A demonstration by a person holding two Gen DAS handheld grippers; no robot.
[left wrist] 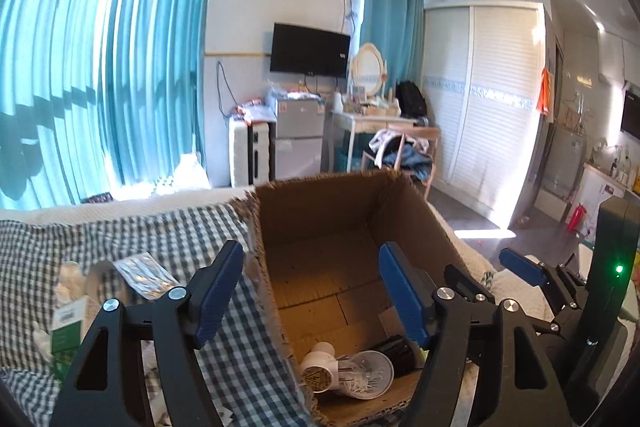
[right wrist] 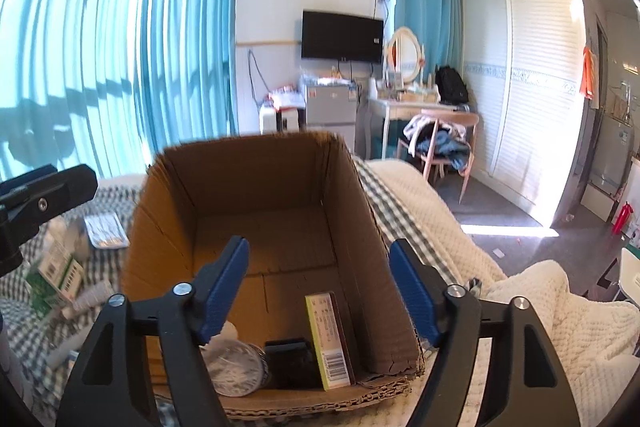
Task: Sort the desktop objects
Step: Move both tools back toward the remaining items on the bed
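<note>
An open cardboard box [left wrist: 320, 223] [right wrist: 256, 187] stands on a checked cloth [left wrist: 132, 227]. At its near end lie a white plug adapter [left wrist: 318, 373], a clear round tub [left wrist: 368, 373] [right wrist: 236, 367], a black item [right wrist: 288, 359] and a yellow-green barcoded packet [right wrist: 328, 339]. My left gripper [left wrist: 310, 267] hovers open over the box's left wall, nothing between its fingers. My right gripper [right wrist: 320, 267] [left wrist: 490, 273] is open and empty above the box's near right part. On the cloth left of the box lie a foil blister pack [left wrist: 146, 275] [right wrist: 106, 231], a green-white carton [left wrist: 68, 327] [right wrist: 60, 275] and a white tube [right wrist: 92, 297].
A cream knitted blanket [right wrist: 520, 307] covers the bed to the right of the box, and the bed's edge drops to a dark floor [right wrist: 520, 211] beyond it. A chair piled with clothes [right wrist: 444, 143] and a dressing table stand further back.
</note>
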